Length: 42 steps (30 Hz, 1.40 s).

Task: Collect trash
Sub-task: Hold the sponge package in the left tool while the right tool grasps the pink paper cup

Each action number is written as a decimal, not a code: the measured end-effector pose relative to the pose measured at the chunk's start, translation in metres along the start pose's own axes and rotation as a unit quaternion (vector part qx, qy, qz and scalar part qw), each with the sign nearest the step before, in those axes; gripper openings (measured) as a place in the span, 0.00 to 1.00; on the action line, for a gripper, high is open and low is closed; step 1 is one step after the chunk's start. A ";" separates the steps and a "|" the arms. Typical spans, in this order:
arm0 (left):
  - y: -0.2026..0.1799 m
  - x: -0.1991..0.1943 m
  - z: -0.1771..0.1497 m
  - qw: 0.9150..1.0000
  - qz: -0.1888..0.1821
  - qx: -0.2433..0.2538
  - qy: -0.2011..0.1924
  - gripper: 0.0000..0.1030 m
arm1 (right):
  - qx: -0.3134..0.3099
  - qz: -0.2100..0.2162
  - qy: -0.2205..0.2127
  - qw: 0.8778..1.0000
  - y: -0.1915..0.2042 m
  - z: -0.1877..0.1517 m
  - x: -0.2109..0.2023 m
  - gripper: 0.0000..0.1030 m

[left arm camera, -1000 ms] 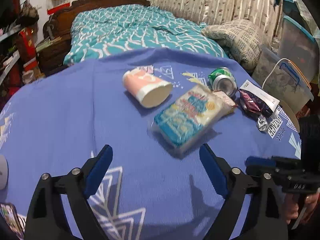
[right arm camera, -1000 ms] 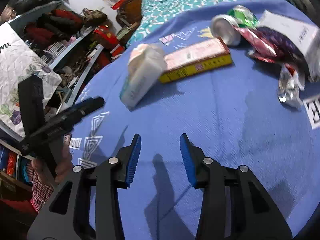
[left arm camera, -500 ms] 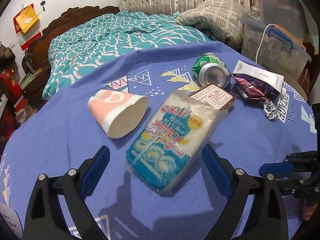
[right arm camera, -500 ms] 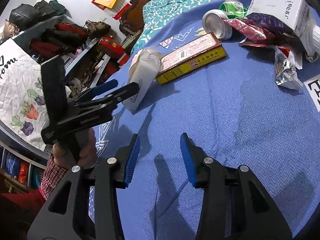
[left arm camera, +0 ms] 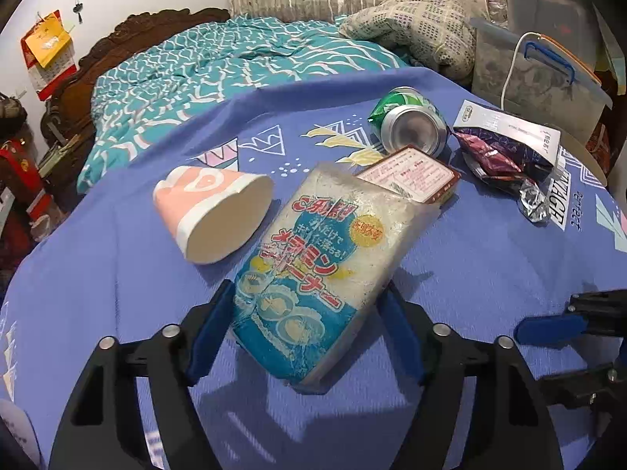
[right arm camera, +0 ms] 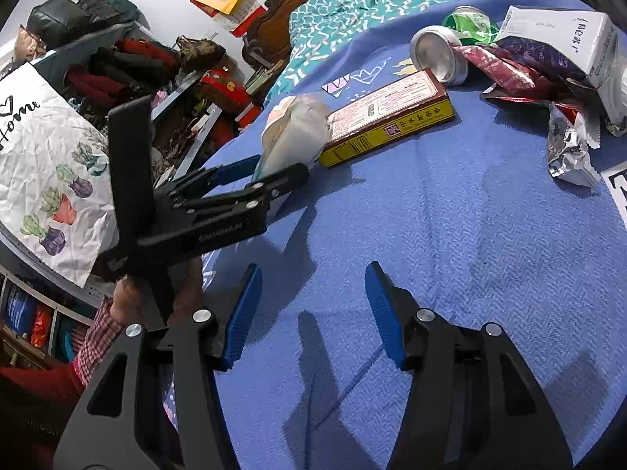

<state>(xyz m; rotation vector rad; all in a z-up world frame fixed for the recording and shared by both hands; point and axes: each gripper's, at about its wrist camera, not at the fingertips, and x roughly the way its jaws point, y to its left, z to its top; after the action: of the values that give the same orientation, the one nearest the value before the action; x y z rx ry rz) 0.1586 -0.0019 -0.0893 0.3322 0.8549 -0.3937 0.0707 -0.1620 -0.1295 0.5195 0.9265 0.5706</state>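
Trash: sponge pack [left arm camera: 313, 274] on blue cloth [left arm camera: 490, 274], far end resting on box [left arm camera: 411, 174].
Left gripper [left arm camera: 303, 333]: jaws just closing, pinching the pack (grasp step).
Right gripper [right arm camera: 313, 309]: spread, empty, just opening.
Next: lift it clear.

a: what moved?
b: the left gripper [left arm camera: 303, 329] came down over the sponge pack [left arm camera: 321, 270]; its jaws have just been closing around it.
a: and the right gripper [right arm camera: 313, 313]?
b: jaws opening wider, nothing between them.

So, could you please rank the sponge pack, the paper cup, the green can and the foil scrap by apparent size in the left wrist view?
1. sponge pack, though it is nearest the camera.
2. paper cup.
3. green can.
4. foil scrap.
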 end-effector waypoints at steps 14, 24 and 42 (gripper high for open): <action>0.055 -0.075 -0.084 0.992 0.021 -0.121 -0.022 0.65 | -0.051 -0.028 0.010 0.998 0.025 0.011 0.005 0.63; 0.089 -0.088 -0.108 0.981 0.062 -0.178 -0.034 0.66 | -0.246 -0.148 0.014 0.958 0.119 0.131 0.112 0.88; 0.089 -0.097 -0.109 0.981 0.058 -0.177 -0.061 0.67 | 0.063 -0.084 0.114 0.988 0.029 0.199 0.192 0.60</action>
<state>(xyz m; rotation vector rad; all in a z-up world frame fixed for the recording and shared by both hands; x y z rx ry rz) 0.0706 0.1433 -0.0696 0.0262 0.7643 -0.1472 0.3242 -0.0489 -0.1240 0.4893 1.2185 0.4264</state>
